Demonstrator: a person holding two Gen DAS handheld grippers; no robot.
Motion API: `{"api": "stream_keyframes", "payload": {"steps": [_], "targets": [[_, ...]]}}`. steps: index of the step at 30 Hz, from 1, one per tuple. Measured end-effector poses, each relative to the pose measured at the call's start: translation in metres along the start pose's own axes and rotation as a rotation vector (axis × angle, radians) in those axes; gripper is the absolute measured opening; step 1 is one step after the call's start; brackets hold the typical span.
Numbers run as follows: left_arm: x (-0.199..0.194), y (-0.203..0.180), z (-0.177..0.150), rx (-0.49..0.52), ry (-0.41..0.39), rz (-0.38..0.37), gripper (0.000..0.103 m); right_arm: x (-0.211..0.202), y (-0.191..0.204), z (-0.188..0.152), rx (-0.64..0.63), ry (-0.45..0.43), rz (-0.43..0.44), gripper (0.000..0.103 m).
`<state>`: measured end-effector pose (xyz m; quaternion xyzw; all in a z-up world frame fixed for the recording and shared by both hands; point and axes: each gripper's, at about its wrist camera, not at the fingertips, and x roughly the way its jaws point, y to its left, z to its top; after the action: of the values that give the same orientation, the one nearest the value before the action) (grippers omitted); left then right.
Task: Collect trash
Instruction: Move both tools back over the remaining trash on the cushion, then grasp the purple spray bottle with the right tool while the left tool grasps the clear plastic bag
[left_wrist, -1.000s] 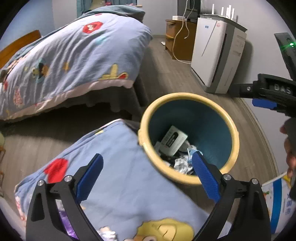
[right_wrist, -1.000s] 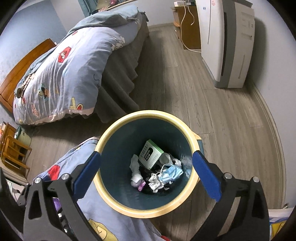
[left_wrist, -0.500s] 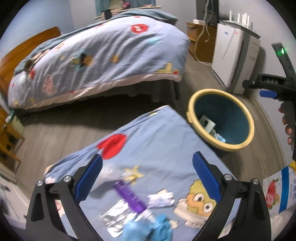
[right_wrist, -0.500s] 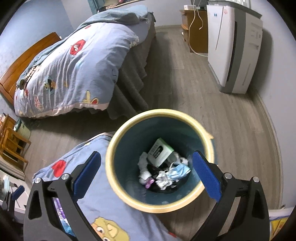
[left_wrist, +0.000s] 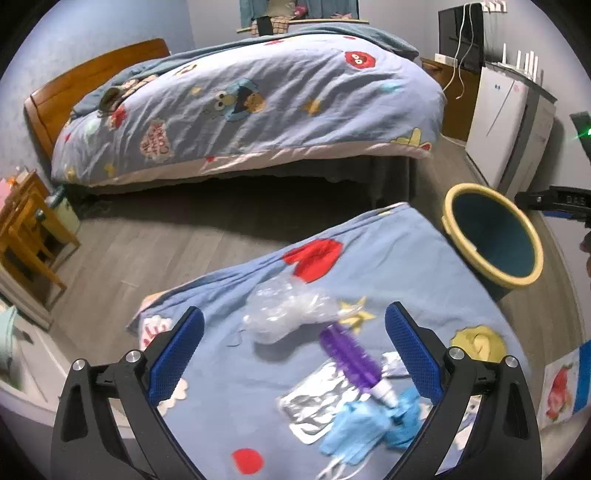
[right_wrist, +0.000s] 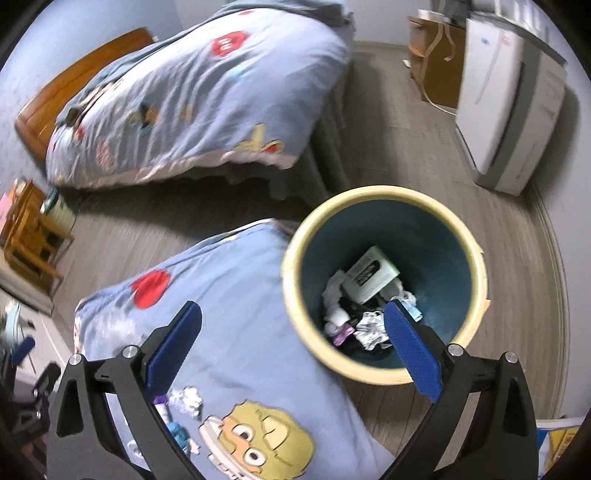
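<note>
Trash lies on a blue cartoon blanket (left_wrist: 399, 266): a crumpled clear plastic wrap (left_wrist: 284, 312), a purple tube (left_wrist: 352, 356), a foil packet (left_wrist: 321, 402) and a blue face mask (left_wrist: 364, 430). My left gripper (left_wrist: 293, 354) is open and empty, above these pieces. A yellow-rimmed teal bin (right_wrist: 384, 280) holds a white box (right_wrist: 371, 273) and crumpled scraps. It also shows in the left wrist view (left_wrist: 493, 236) at the right. My right gripper (right_wrist: 291, 350) is open and empty, above the bin's near-left rim.
A bed (left_wrist: 251, 107) with the same blue cover fills the back. A white air purifier (left_wrist: 506, 122) and a wooden cabinet (right_wrist: 432, 70) stand at the right wall. Wooden furniture (left_wrist: 26, 236) stands at the left. Grey wood floor (right_wrist: 402, 140) lies between.
My left gripper has swung left and back from the bin to over the trash on the blanket. My right gripper has shifted left, so the bin now sits to the right in its view.
</note>
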<state>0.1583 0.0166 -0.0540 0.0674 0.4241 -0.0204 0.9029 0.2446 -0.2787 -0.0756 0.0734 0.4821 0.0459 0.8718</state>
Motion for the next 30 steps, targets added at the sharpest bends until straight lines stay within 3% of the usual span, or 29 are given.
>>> {"api": "stream_keyframes", "payload": {"steps": [7,14,30], "targets": [[-0.002,0.021,-0.008,0.014,-0.002,0.011,0.097,0.002,0.067,-0.037,-0.181,0.033,0.022,0.097],[0.000,0.050,-0.015,-0.077,0.005,0.001,0.097,0.026,0.119,-0.071,-0.362,0.064,0.021,0.097],[0.030,0.081,-0.021,-0.090,0.051,0.023,0.097,0.078,0.170,-0.094,-0.440,0.046,0.054,0.097]]}}
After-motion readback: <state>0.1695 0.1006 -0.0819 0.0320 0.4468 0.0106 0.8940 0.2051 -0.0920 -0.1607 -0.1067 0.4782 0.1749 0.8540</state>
